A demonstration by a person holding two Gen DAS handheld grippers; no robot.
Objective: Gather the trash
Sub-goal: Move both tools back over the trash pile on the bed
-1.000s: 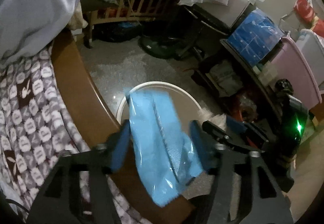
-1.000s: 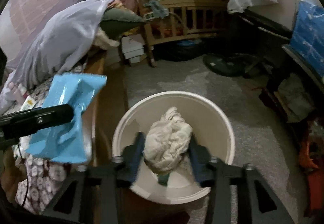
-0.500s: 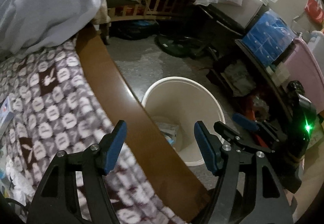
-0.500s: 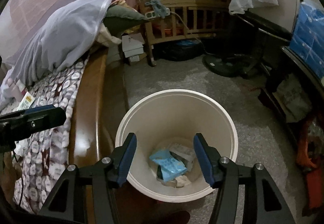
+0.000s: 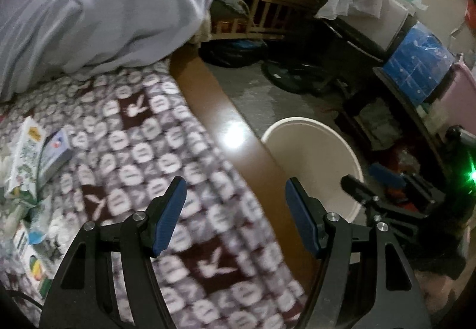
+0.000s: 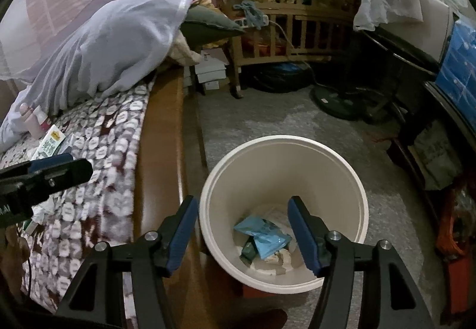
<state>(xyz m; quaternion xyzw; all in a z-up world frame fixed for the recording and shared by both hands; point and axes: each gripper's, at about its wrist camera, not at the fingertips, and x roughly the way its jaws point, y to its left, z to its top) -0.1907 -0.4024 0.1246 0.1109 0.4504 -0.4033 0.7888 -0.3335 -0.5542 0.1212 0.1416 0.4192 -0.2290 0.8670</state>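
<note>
Standing beside the bed [image 5: 125, 132], light stiff bin [image 6: 282, 147], blue packet [image 6: 267, 236] already inside. Remaining on the blanket: small carton [image 5: 26, 156], light, crushable; best taken across flat sides. Left claw [image 5: 235, 216] spread, empty; right claw [image 6: 242, 228] opening, empty.

Bin [image 5: 315, 150] base hidden behind bed frame [image 5: 238, 144].

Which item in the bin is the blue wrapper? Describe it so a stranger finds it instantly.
Find the white bin on the floor beside the bed's wooden edge. At its bottom lies the blue wrapper, glossy light-blue plastic, unlike the pale crumpled tissue beside it.
</note>
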